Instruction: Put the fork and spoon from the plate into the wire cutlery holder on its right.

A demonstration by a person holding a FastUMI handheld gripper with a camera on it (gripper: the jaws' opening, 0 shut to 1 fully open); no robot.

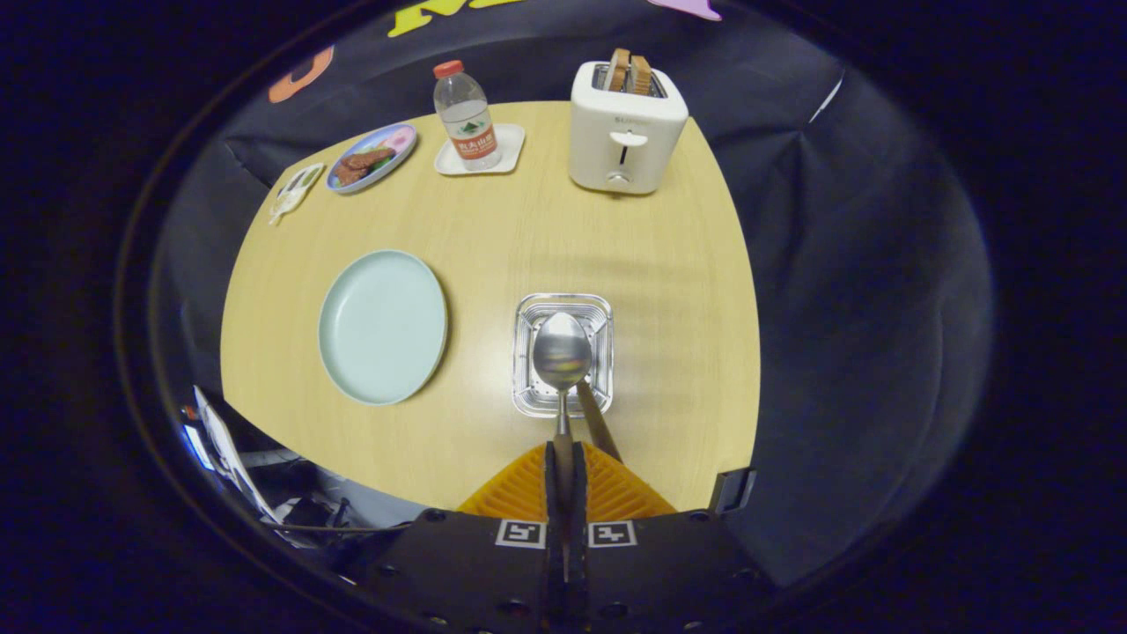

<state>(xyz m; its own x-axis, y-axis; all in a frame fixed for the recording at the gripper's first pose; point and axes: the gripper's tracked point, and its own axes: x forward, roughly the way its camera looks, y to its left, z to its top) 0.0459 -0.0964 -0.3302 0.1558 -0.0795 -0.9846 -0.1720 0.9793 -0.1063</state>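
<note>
Gripper (pixel 563 467): fingers pressed together, almost no gap, both clamped on the spoon handle.
Spoon (pixel 562 352): held by the thin end of its handle, sticks straight out ahead of the fingers; bowl faces the cam, hangs over the open top of the holder.
Wire cutlery holder (pixel 563 354): square, shiny metal, seen from above, just ahead of the fingertips on the table; spoon bowl covers most of its opening.
Fork (pixel 599 421): can't be sure, but a flat metal handle slants out of the holder's near edge, just right of the spoon handle, toward the gripper. Tines not visible.
Plate (pixel 383 326): pale blue-green, round, on the table left of the holder, close but apart. Nothing on it.
Table (pixel 493 229): light wood top; everything stands on it.
Toaster (pixel 625 128): white, far side of table beyond the holder, two bread slices standing up in the slots.
Water bottle (pixel 467 116): clear w/ red cap, upright on a small white tray (pixel 511 150), left of the toaster.
Food plate (pixel 371 157): small patterned dish w/ brownish food, far left, beside the bottle's tray.
</note>
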